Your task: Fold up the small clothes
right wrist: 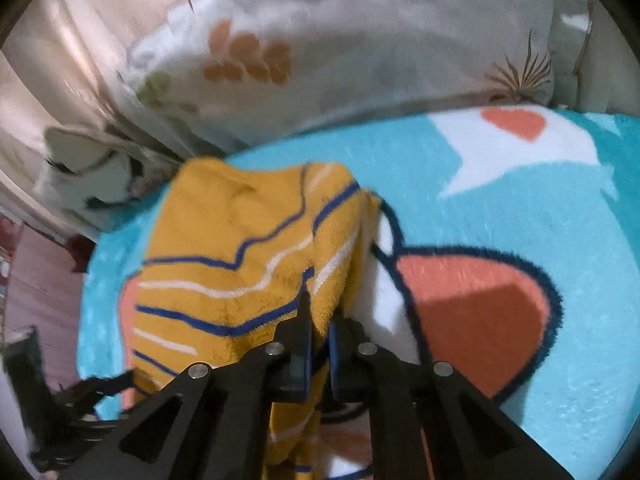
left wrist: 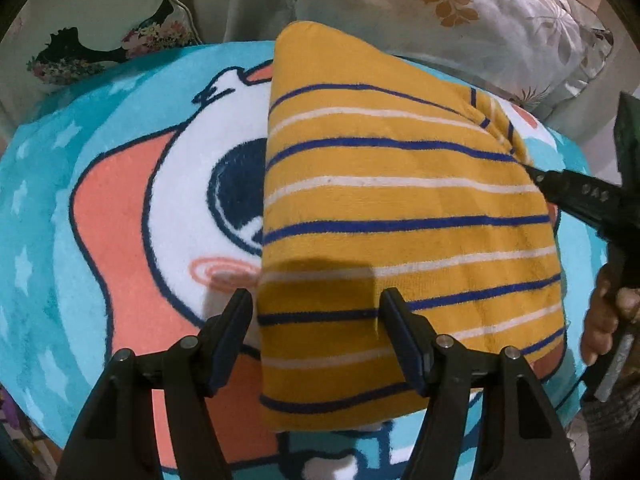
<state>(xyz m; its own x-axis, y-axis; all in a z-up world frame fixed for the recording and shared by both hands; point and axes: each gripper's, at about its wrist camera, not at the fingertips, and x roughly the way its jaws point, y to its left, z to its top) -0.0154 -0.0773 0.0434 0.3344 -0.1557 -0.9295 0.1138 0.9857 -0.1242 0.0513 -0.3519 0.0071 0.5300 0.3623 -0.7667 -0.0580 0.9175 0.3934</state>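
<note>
A mustard-yellow garment (left wrist: 400,220) with blue and white stripes lies folded on a cartoon-print turquoise blanket (left wrist: 80,208). My left gripper (left wrist: 316,304) is open, its fingers hovering over the garment's near left corner, holding nothing. My right gripper (left wrist: 536,176) comes in from the right and touches the garment's right edge. In the right wrist view the right gripper (right wrist: 320,316) is shut on the garment (right wrist: 224,248), pinching its edge and lifting it into a ridge.
Floral pillows (left wrist: 500,20) and bedding (right wrist: 320,40) lie behind the blanket. A hand (left wrist: 604,312) holds the right gripper's handle at the right edge. The left gripper shows at the lower left of the right wrist view (right wrist: 60,412).
</note>
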